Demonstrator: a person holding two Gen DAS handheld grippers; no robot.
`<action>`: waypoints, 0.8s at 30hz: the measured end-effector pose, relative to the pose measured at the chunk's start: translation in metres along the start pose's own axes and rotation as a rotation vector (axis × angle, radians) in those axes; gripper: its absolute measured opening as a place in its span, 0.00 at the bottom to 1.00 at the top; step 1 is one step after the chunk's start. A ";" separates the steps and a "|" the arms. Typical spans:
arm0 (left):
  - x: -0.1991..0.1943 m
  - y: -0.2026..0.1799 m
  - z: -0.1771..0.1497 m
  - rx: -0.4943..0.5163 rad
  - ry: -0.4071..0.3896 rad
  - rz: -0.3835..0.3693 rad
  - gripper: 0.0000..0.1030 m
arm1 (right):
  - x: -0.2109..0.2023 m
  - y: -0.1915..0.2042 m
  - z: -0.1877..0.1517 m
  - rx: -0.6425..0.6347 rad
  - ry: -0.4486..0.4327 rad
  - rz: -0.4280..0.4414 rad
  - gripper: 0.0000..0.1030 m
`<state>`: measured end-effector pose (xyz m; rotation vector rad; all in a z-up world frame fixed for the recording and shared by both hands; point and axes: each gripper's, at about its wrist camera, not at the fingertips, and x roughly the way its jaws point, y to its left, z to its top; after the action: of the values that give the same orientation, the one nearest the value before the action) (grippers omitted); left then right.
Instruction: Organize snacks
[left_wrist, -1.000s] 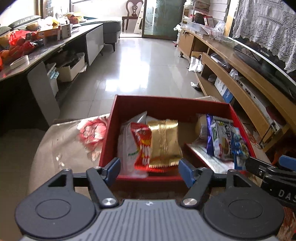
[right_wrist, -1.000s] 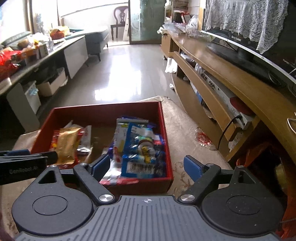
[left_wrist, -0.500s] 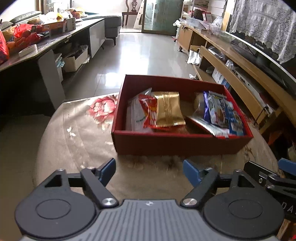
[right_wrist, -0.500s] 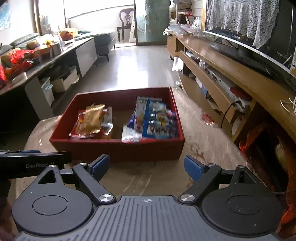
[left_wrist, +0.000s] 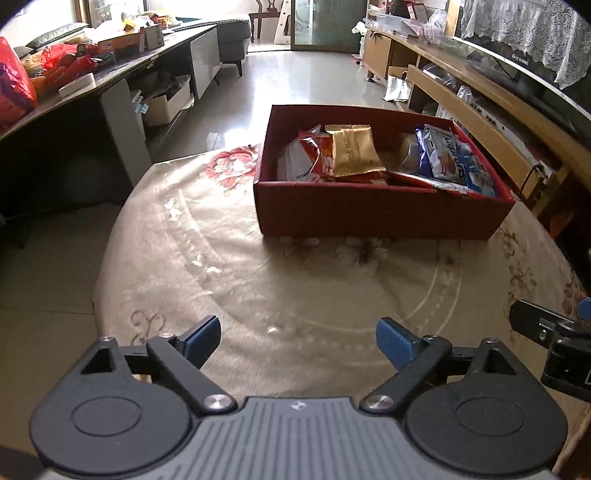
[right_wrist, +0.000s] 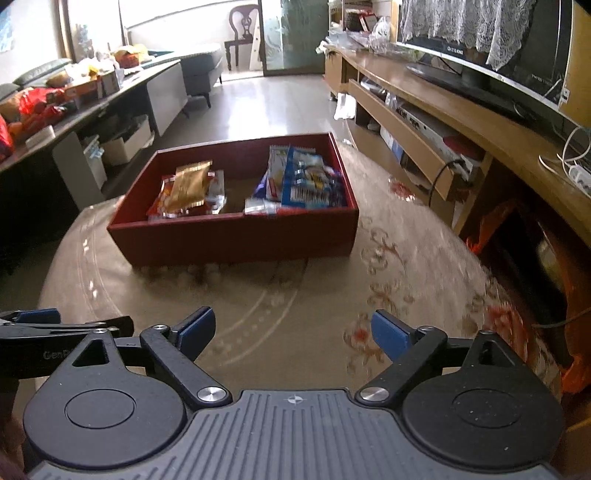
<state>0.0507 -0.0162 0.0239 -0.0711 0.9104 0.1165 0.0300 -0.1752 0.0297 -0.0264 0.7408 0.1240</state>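
On the far left a long dark sideboard (left_wrist: 122, 70) carries red bags and boxes. Nearer, the round surface under a beige floral-patterned cloth (left_wrist: 295, 288) fills the lower part of both views. The left gripper (left_wrist: 298, 336) hovers over bare cloth at the near edge, its blue-tipped fingers (left_wrist: 201, 338) spread wide with nothing between them.

Ahead of it, toward the far side of the surface, sits the shallow red rectangular cardboard box (left_wrist: 380, 214). In its left part lies a white and red snack bag (left_wrist: 304, 158), with a shiny gold foil packet (left_wrist: 352, 149) resting on top of it. In its right part lie the blue and white biscuit packets (left_wrist: 452, 162), stacked against the right wall. The same grouping shows from the right wrist camera: gold packet (right_wrist: 188, 186) left, blue packets (right_wrist: 308, 179) right, inside the box (right_wrist: 236, 238).

The right gripper (right_wrist: 293, 330) is also near the front edge, well apart from the box, fingers (right_wrist: 389, 334) spread and holding nothing. Each gripper shows at the edge of the other's view, side by side. Farther right runs a long wooden TV cabinet (right_wrist: 461, 110) with a lace-covered television (right_wrist: 480, 48).
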 end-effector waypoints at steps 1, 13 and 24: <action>-0.002 0.000 -0.002 0.000 -0.001 0.000 0.93 | -0.001 0.001 -0.003 -0.001 0.003 -0.002 0.92; -0.015 -0.004 -0.025 0.056 -0.008 0.024 0.98 | -0.007 0.006 -0.025 -0.011 0.040 -0.020 0.93; -0.029 0.000 -0.034 0.041 -0.025 0.012 0.99 | -0.016 0.008 -0.035 -0.009 0.037 -0.017 0.93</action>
<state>0.0062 -0.0217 0.0260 -0.0265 0.8883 0.1094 -0.0068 -0.1712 0.0148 -0.0432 0.7772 0.1111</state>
